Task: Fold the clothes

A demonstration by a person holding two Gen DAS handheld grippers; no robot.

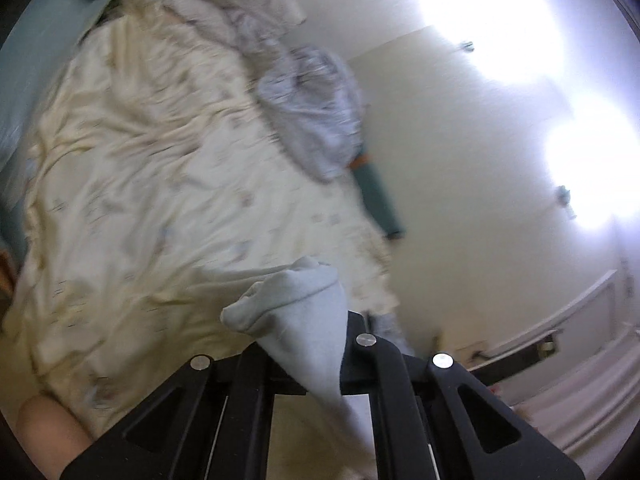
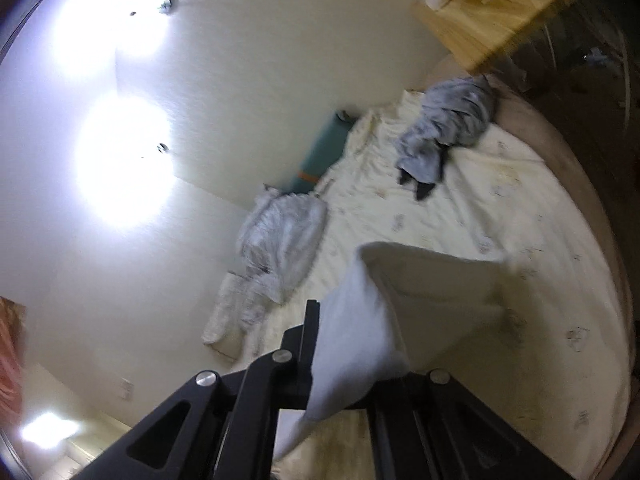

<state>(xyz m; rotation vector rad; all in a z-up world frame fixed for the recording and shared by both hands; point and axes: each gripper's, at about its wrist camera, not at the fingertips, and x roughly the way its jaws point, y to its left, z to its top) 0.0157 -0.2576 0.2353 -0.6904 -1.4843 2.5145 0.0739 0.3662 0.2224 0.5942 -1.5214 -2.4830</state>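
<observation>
Pale garment pinched in both grippers

The left gripper [image 1: 308,336] and right gripper [image 2: 352,344] each clamp the pale blue cloth [image 1: 304,308] — raised above the cream bedsheet [image 1: 140,152] (grey clothes [image 2: 448,132] lie beyond).

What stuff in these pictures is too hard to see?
- Pale cloth: left wrist view, its lower part drops behind the left gripper; garment type unclear.
- Same cloth: right wrist view, the right gripper hides its clamped edge.
- Grey clothes: right wrist view, blurred and bunched up.
- Wall lamps: left wrist view, glare washes them out.
</observation>
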